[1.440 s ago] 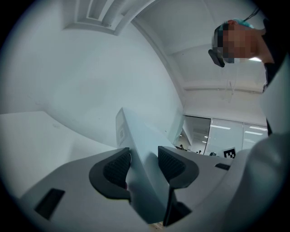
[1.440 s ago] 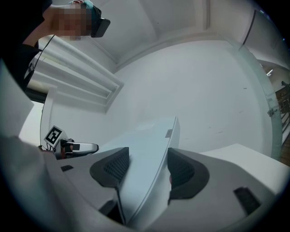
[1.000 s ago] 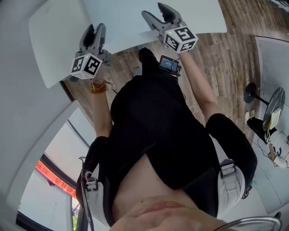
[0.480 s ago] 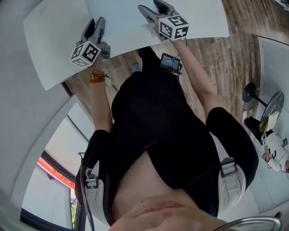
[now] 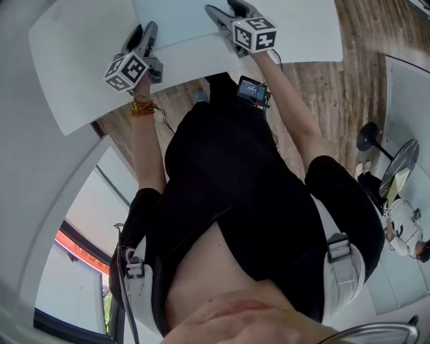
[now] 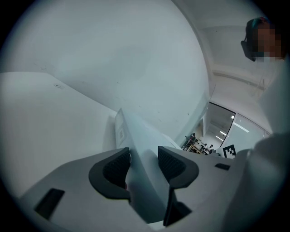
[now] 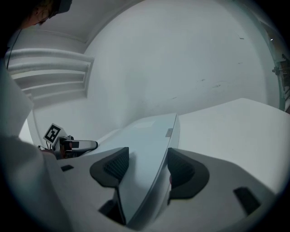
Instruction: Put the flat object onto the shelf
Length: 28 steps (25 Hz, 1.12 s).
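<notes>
A thin, flat white panel (image 5: 187,62) hangs between my two grippers, over white shelf surfaces (image 5: 74,60). My left gripper (image 5: 146,35) is shut on the panel's left end, and the panel (image 6: 136,149) runs edge-on between its dark pads (image 6: 115,167). My right gripper (image 5: 222,13) is shut on the right end. There the panel (image 7: 145,158) slants between the pads (image 7: 181,170), and the left gripper (image 7: 68,145) shows at its far end. White panel on white shelf makes the panel's far edge hard to pick out in the head view.
A curved white wall (image 6: 113,54) rises right behind the shelf. Wooden floor (image 5: 336,94) lies below on the right, with a round-based stand (image 5: 368,138) and another person (image 5: 403,228) farther right. The person's own body fills the middle of the head view.
Both grippers have moved forward, up in the head view, carrying the panel farther over the white shelf surface. Neither grip has changed.
</notes>
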### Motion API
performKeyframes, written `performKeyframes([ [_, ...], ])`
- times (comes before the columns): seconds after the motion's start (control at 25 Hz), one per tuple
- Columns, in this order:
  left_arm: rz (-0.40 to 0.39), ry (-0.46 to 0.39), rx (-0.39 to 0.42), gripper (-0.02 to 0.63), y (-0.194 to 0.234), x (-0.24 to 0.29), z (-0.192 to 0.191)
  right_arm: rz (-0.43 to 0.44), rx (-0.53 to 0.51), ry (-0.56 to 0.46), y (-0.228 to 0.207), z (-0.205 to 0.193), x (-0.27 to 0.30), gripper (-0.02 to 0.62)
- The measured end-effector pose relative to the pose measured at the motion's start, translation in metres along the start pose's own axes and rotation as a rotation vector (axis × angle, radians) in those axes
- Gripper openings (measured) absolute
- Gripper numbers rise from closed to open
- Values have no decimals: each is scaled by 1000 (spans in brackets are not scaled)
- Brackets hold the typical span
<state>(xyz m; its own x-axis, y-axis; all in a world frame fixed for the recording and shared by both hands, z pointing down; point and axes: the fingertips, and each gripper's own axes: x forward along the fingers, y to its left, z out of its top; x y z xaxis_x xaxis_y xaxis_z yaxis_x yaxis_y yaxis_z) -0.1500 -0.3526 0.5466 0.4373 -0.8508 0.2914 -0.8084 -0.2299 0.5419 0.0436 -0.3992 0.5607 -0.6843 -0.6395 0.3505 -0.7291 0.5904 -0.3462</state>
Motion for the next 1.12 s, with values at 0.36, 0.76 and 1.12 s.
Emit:
performKeyframes([
  [0.36, 21, 55, -1, 204, 10, 15, -13, -1, -9, 34, -13, -7, 7, 256],
  [0.76, 137, -93, 214, 207, 3, -17, 31, -102, -122, -80, -14, 27, -26, 256],
  [1.12, 87, -270, 401, 204, -70, -59, 83, -110, -269, -271, 55, 95, -75, 256],
])
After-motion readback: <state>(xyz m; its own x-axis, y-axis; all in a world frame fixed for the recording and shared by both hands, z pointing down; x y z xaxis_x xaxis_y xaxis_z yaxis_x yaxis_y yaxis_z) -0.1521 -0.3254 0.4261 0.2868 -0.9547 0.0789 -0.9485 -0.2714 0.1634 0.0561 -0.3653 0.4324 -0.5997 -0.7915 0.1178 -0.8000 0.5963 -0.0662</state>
